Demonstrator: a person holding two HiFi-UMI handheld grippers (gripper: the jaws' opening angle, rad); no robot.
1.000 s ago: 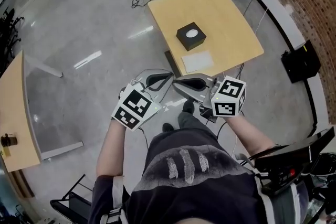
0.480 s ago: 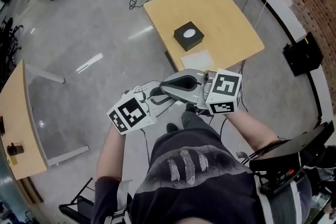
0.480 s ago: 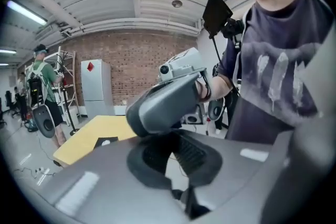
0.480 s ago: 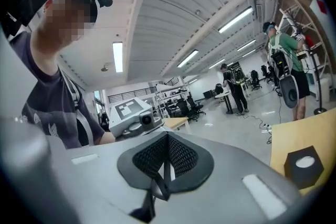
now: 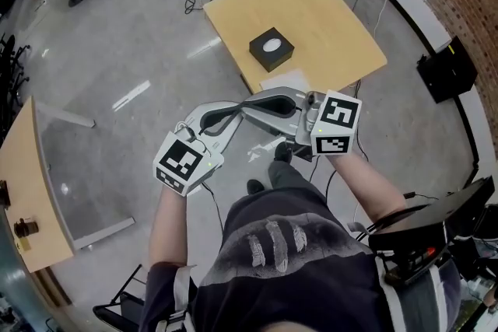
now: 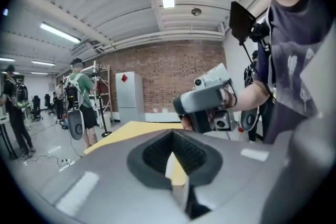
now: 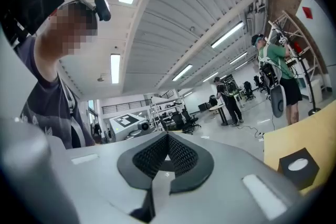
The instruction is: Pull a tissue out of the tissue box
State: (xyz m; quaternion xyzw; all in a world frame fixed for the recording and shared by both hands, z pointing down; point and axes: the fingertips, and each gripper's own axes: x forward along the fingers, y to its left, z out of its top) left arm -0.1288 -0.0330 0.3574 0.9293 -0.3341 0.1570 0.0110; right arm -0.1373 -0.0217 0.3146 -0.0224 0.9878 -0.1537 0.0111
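On the far yellow table (image 5: 334, 19), well apart from both grippers, the black tissue box (image 5: 271, 49) is sitting with white tissue showing in its top opening. A white sheet (image 5: 285, 80) is lying just on its near side, by the table edge. Left gripper (image 5: 231, 108): fingers pressing together, gripping nothing. Right gripper (image 5: 255, 106): fingers likewise meeting and carrying nothing, hanging just beside the left one above the floor, short of the table. Hazards: the two tools are crowding each other and risking a knock on the way in; fingers arriving unopened would be poking the tissue down rather than pinching it; the box, looking light and unbraced, is probably going to lift with the pull; the loose sheet is risking being swept off.
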